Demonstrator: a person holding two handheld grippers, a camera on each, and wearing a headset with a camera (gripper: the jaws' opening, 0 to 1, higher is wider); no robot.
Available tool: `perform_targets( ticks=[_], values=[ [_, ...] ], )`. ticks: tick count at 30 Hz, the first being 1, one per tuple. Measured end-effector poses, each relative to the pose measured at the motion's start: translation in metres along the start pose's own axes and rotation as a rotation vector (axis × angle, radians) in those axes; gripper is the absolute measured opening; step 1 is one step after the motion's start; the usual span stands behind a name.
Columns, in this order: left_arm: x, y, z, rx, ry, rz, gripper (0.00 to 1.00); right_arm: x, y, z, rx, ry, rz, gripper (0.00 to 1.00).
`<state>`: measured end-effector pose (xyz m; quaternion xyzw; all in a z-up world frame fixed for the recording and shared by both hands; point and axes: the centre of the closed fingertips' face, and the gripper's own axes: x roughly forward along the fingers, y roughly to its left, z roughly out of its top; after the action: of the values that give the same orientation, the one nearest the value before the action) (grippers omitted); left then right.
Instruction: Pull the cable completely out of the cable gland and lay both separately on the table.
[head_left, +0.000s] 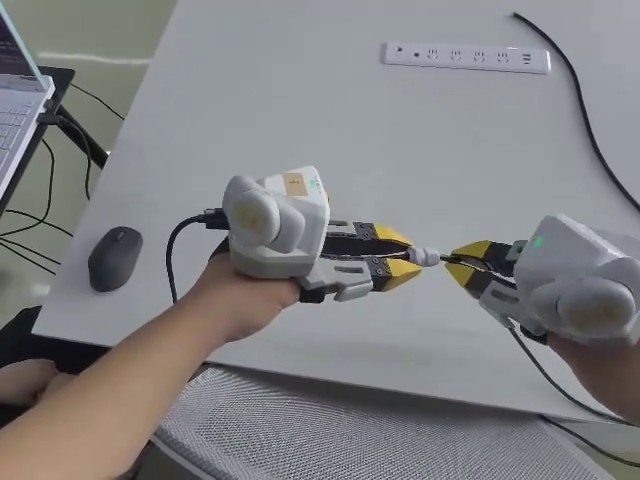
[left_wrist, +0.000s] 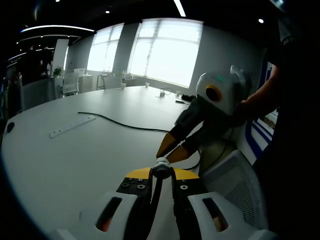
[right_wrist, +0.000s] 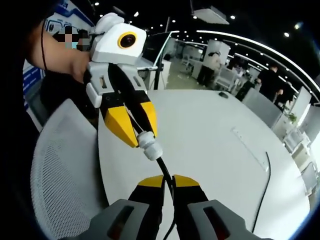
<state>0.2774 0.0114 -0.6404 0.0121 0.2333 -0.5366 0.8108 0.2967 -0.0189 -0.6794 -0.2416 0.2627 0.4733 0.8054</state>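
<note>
1. Head view, left gripper: a white-bodied two-jaw tool with yellow tips, in the person's left hand, held in the air above the near edge of the white table. Its jaws are pressed together on the small white plastic cable gland, which is pinched at the tips.
2. Right gripper: a matching tool that faces the first, with its tips just beside the gland. Its jaws are clamped on the thin black cable where it leaves the gland. In the right gripper view the cable passes between them and on below.
3. Task items: gland and cable are joined, both off the table, between the two tools over the near edge.
4. Other stock: a white power strip lies near the far edge, a black computer mouse at the left edge, and a black lead toward the far right corner.
5. Step, as we judge it: the pull itself, with the cable not yet out of the gland.
6. Next move, in our judgement: draw the tools apart along the cable's line, with both grips firm. We cannot tell how much cable sits inside, so a fresh grip may be needed. Then set each piece down apart on the table.
</note>
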Motion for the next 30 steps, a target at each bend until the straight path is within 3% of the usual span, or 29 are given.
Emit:
perform_targets(
  ticks=[12, 20, 24, 30],
  values=[
    [0.002, 0.005, -0.001, 0.002, -0.008, -0.002, 0.15, 0.001, -0.024, -0.044, 0.413, 0.014, -0.036, 0.01],
    [0.002, 0.005, 0.001, 0.011, -0.013, -0.003, 0.15, 0.005, -0.030, -0.073, 0.668, 0.031, -0.051, 0.01],
    [0.001, 0.005, 0.002, 0.012, -0.018, -0.002, 0.15, 0.005, -0.032, -0.090, 0.842, 0.032, -0.060, 0.01],
    [0.001, 0.003, 0.003, 0.017, -0.023, -0.004, 0.15, 0.006, -0.031, -0.105, 0.967, 0.029, -0.059, 0.01]
  ],
)
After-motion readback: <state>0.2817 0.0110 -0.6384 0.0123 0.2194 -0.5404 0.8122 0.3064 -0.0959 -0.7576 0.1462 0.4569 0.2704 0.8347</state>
